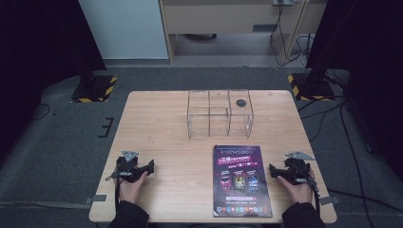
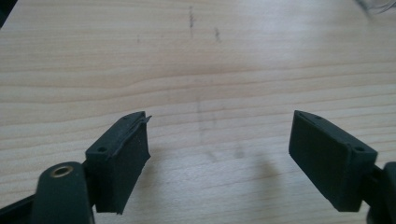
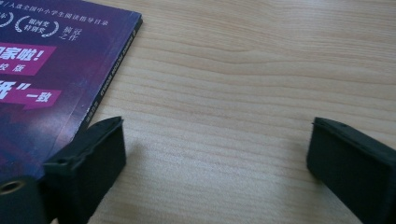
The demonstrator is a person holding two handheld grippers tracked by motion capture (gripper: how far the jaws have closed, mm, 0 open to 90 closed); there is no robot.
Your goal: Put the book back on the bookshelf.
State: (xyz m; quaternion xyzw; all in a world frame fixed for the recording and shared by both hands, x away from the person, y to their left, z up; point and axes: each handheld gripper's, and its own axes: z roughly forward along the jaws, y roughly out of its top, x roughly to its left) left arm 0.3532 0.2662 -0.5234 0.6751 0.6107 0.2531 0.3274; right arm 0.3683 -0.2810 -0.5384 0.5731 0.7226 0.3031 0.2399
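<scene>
**On a wooden surface, two handheld grippers sitting idle beside a magazine**

Near the front edge of the light wooden surface (image 1: 161, 123), a person's hands are resting with a gripper in each. The left gripper (image 1: 151, 167) is lying at the front left, well apart from everything else, its fingers (image 2: 122, 158) standing wide apart and holding nothing, with bare wood grain showing between them in the left gripper view. The right gripper (image 1: 273, 170) is sitting at the front right, just beside the right edge of a purple-covered magazine (image 1: 241, 180); its fingers (image 3: 93, 163) are likewise spreading wide and gripping nothing. In the right gripper view the magazine (image 3: 51, 70), printed with white and pink Chinese lettering, is lying flat, its spine edge running down toward the left-hand finger, which is overlapping that edge in the picture; whether the two are touching cannot be told. The magazine is lying at the front of the surface, right of centre, between the two grippers. Behind it, toward the far edge, a clear acrylic organiser (image 1: 219, 113) with several open compartments is standing upright. Grey carpet (image 1: 62, 142) is surrounding the surface, with black cables (image 1: 347, 137) trailing across it at the right.
</scene>
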